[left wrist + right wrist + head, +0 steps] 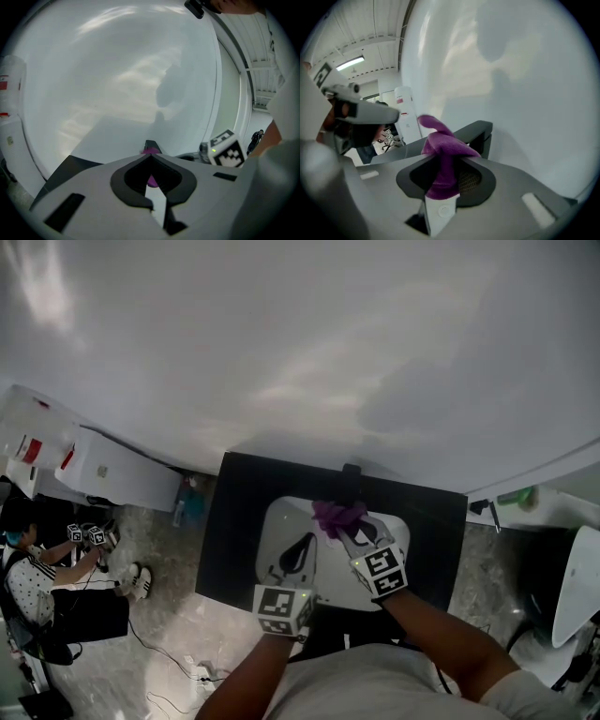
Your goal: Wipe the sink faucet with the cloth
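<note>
A black faucet [352, 480] stands at the back of the white sink [403, 526], which is set in a black counter [234, 531]. My right gripper [345, 527] is shut on a purple cloth [337, 514], holding it just in front of the faucet's base. In the right gripper view the cloth [443, 157] bunches out of the gripper [445, 157], with the faucet [480, 133] close behind it. My left gripper [298, 554] hovers over the basin, shut on nothing. In the left gripper view the gripper's [150, 155] tips touch, and the faucet [151, 145] and cloth [151, 180] lie beyond.
A white wall [300, 343] rises right behind the counter. White machines [112, 470] stand at left. A person [37, 573] sits on the floor by them, holding other grippers. A green object [520, 495] lies on the ledge at right.
</note>
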`<action>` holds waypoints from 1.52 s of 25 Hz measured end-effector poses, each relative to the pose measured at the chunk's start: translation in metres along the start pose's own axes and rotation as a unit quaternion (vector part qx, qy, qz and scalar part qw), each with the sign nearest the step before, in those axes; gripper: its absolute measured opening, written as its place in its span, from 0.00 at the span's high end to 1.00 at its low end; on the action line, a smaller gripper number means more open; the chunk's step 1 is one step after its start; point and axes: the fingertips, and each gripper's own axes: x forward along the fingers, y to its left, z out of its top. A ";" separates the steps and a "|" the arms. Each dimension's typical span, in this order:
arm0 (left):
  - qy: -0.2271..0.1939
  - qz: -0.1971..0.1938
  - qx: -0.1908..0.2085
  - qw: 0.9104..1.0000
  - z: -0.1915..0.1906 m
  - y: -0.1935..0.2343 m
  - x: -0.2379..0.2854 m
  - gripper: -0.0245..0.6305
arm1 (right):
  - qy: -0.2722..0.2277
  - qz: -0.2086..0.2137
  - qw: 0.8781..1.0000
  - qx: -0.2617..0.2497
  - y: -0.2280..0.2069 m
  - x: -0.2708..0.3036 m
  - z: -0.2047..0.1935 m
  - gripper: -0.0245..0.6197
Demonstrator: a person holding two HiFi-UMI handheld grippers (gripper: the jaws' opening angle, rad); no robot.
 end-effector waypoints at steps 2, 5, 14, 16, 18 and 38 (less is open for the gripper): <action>0.000 -0.001 0.003 1.000 0.000 -0.004 -0.001 0.95 | 0.006 -0.022 1.000 -0.006 -0.028 0.015 0.014 0.80; 0.002 -0.009 0.008 1.000 0.005 -0.012 -0.003 0.95 | 0.016 -0.022 1.000 -0.005 -0.038 0.025 0.014 0.80; 0.002 -0.010 0.005 1.000 -0.005 -0.008 0.001 0.95 | 0.033 0.024 0.998 0.039 0.019 -0.030 -0.039 0.80; 0.002 -0.012 0.004 1.000 -0.006 -0.010 0.000 0.95 | -0.008 -0.005 0.999 0.052 -0.007 -0.045 -0.007 0.80; 0.006 -0.017 0.004 1.000 -0.005 -0.013 -0.001 0.95 | -0.060 -0.032 0.996 0.058 -0.040 -0.055 0.038 0.80; 0.024 0.023 0.025 0.999 -0.009 0.007 -0.017 0.95 | 0.062 -0.048 0.980 0.184 -0.120 0.064 -0.069 0.84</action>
